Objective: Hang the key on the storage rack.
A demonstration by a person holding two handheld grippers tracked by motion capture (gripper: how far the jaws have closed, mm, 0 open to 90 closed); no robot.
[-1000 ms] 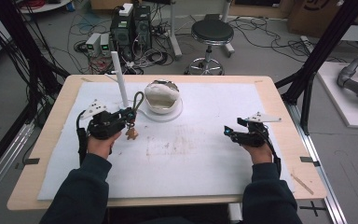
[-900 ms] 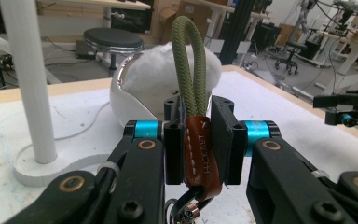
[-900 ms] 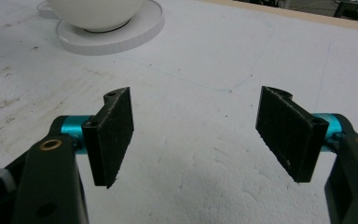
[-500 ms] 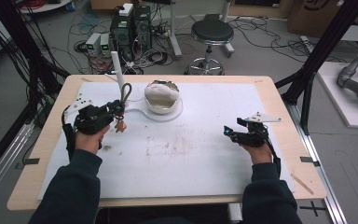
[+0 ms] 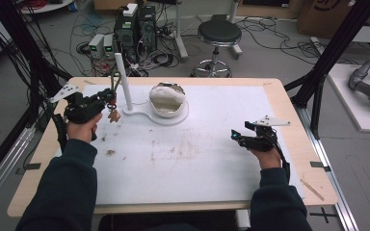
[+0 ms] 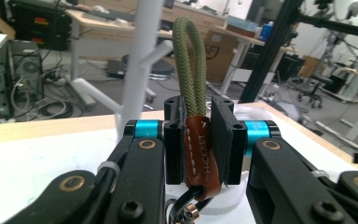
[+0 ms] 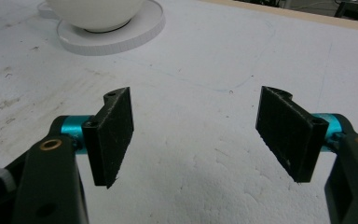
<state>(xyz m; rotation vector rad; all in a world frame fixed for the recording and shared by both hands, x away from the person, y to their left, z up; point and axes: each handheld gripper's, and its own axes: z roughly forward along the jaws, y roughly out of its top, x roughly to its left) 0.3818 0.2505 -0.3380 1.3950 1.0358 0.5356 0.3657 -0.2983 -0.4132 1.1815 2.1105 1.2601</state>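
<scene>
1. Keychain strap (image 6: 196, 154): olive cord loop with a brown leather tab, held off the tabletop at far left, just beside the white stand's post (image 5: 123, 82).
2. Left gripper (image 6: 198, 149): jaws clamped on the leather tab; cord loop stands up above them, a metal ring hangs below.
3. Stand base (image 5: 144, 114): flat white plate; a white bowl (image 5: 166, 99) sits on its round end, right of the post.
4. Right gripper (image 5: 238, 138): near the right side, well apart from the bowl; jaws wide apart, holding nothing, just above the tabletop (image 5: 183, 163).
5. Tabletop: white sheet, scuffed and stained at the middle.
</scene>
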